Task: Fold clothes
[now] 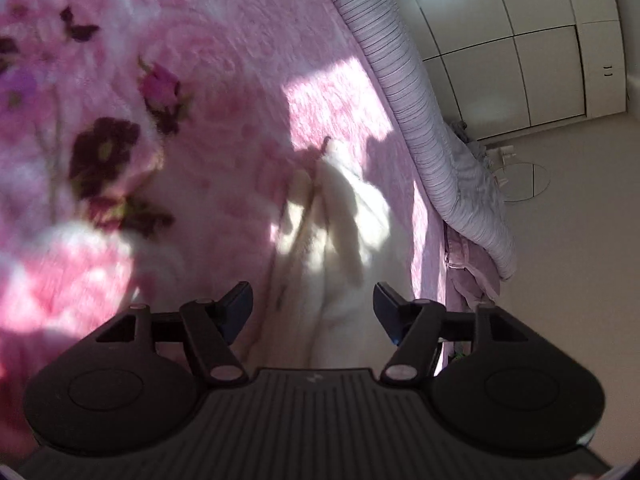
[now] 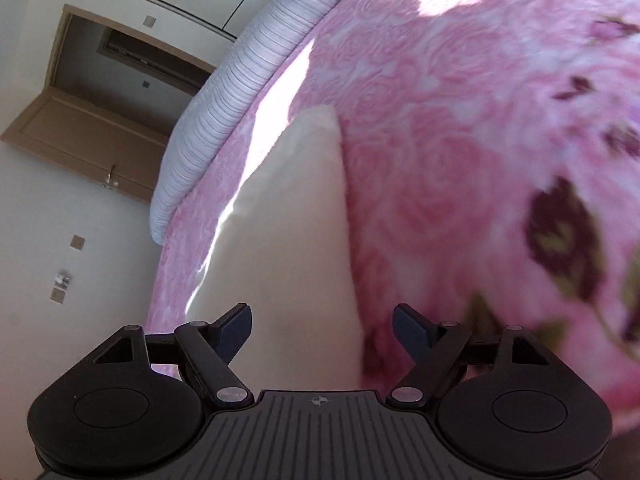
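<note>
A cream-white garment (image 1: 340,232) lies crumpled on the pink flowered blanket (image 1: 224,80), partly in sunlight and crossed by shadows. My left gripper (image 1: 313,304) hovers open just above its near part, with nothing between the fingers. In the right wrist view the same cream garment (image 2: 296,232) shows as a flat, smooth panel with a pointed far corner on the pink blanket (image 2: 440,152). My right gripper (image 2: 322,326) stands open over its near end, holding nothing.
A striped lilac bolster (image 1: 420,100) runs along the bed's edge, also seen as the striped bolster (image 2: 240,80). Beyond it are white cupboards (image 1: 520,40), a pale floor (image 1: 568,240) and a wooden door (image 2: 92,132).
</note>
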The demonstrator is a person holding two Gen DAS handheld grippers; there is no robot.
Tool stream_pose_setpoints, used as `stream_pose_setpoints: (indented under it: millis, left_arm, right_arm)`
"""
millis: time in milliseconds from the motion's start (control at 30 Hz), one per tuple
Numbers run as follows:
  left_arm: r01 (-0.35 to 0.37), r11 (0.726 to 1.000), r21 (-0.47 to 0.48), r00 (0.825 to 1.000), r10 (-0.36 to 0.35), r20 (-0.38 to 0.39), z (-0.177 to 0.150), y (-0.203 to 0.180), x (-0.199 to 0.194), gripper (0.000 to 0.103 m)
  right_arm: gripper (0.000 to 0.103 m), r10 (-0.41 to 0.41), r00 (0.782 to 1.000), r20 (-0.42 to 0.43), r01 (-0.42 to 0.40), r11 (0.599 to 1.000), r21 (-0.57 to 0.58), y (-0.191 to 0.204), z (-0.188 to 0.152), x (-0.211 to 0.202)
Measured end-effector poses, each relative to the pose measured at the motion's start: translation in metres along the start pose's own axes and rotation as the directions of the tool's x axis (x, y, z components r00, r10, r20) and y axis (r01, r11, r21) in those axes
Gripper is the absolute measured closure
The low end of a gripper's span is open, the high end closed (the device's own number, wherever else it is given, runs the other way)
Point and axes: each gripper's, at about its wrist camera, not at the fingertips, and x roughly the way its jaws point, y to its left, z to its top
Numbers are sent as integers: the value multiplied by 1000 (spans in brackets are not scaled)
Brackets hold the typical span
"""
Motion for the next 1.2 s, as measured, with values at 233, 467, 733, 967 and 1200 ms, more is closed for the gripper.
stream_pose_setpoints:
  millis: [233, 467, 733, 967, 1200]
  left_arm:
    - [-5, 999, 41, 996, 9, -83, 13, -3, 38, 38]
    - [34, 995, 97, 990, -20, -138, 11, -13, 65, 40]
    - [91, 995, 37, 976, -82, -200, 26, -5, 74, 55]
    - [87, 996, -24, 972, -90, -219, 39, -10, 63, 67]
    - [86, 990, -107, 975, -106, -194, 83, -25, 7, 68]
  right_arm:
    - [22, -21, 999, -34, 21, 1000, -11, -2, 23, 37]
    - [27, 73, 993, -88, -71, 997, 34, -9, 38, 61]
    - [55, 138, 982, -128, -127, 988, 92, -13, 46, 87]
    - [63, 56, 987, -151, -38, 992, 120, 15, 55, 85]
    - [65, 12, 973, -232, 16, 993, 118, 90, 70, 84]
